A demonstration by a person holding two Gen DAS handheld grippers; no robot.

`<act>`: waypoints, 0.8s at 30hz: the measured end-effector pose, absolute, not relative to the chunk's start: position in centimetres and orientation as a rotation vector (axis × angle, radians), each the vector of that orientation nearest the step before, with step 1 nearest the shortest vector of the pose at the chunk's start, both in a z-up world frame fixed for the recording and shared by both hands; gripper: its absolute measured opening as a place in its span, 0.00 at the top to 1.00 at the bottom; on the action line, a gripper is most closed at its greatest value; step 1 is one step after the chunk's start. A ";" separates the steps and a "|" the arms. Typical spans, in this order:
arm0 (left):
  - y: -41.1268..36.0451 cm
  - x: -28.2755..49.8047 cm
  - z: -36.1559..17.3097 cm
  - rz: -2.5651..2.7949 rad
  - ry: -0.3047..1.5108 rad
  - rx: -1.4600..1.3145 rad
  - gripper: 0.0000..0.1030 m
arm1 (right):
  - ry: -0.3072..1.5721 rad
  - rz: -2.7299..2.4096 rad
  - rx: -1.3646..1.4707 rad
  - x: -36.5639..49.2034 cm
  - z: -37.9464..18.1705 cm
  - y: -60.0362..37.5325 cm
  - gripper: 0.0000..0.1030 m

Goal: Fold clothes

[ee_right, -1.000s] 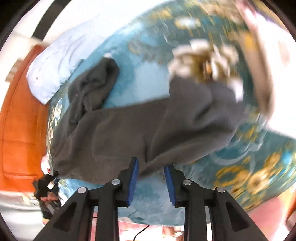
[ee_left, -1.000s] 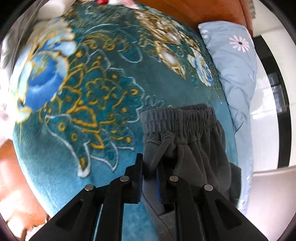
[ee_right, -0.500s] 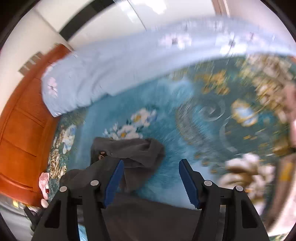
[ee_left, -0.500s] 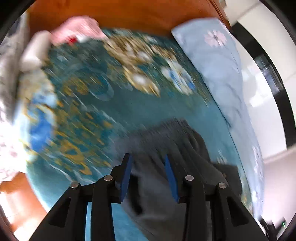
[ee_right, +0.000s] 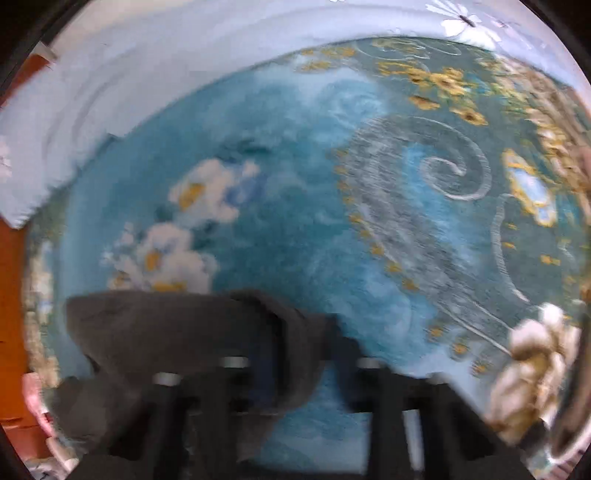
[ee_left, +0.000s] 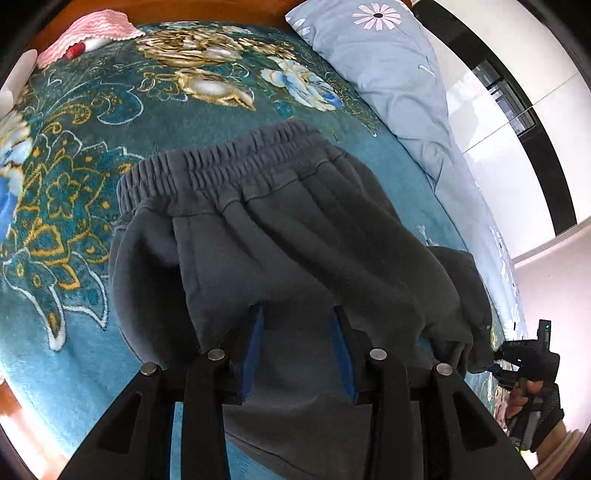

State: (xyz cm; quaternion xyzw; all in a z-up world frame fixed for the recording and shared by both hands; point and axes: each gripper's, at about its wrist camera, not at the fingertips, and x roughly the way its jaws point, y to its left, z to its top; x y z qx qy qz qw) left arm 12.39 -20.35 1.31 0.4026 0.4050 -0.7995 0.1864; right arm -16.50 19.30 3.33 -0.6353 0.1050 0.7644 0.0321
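- Left gripper [ee_left: 297, 332]: jaws apart, nothing clamped. Blue pads sit over the grey fabric at 6 o'clock in the left wrist view.
- Grey sweatpants [ee_left: 280, 236] lie on the teal floral blanket [ee_left: 92, 155], filling the centre of the left view. Elastic waistband [ee_left: 221, 158] runs at about 11 to 12 o'clock, bunched and folded over.
- A cuffed end of the pants trails off toward 4 o'clock, close to the right gripper [ee_left: 517, 363] and the hand [ee_left: 532, 398] holding it at frame edge.
- Light blue pillow [ee_left: 388, 66] with a daisy print at 1 o'clock, along the blanket's far side. Pink cloth [ee_left: 92, 33] at 11 o'clock by the wooden headboard [ee_left: 207, 11].
- Right wrist view is motion-blurred. Right gripper [ee_right: 295, 362]: fingers look spread, with a dark fold of the sweatpants [ee_right: 177, 332] lying across the left finger at 7 o'clock; cannot tell if any fabric is pinched.
- Blanket [ee_right: 295, 192] fills the rest of that view, pale blue bedding [ee_right: 166, 66] at 11 to 12 o'clock.
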 end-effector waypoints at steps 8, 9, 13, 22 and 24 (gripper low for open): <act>-20.6 12.0 0.8 -2.288 1.163 1.112 0.63 | 0.494 2.968 -1.272 -8.7 19.3 23.4 0.90; -20.6 11.9 0.7 -2.289 1.169 1.118 0.63 | 0.486 2.976 -1.200 -7.3 19.9 24.6 0.91; -20.2 11.7 0.7 -2.293 1.176 1.153 0.63 | 0.486 2.677 -1.405 -4.9 12.4 30.1 0.90; -20.8 12.1 3.2 -2.350 1.201 1.101 0.62 | 0.839 2.159 -1.533 0.6 3.5 39.6 0.84; -21.1 12.0 3.6 -2.355 1.205 1.078 0.58 | 0.737 2.237 -1.451 0.4 6.2 39.4 0.69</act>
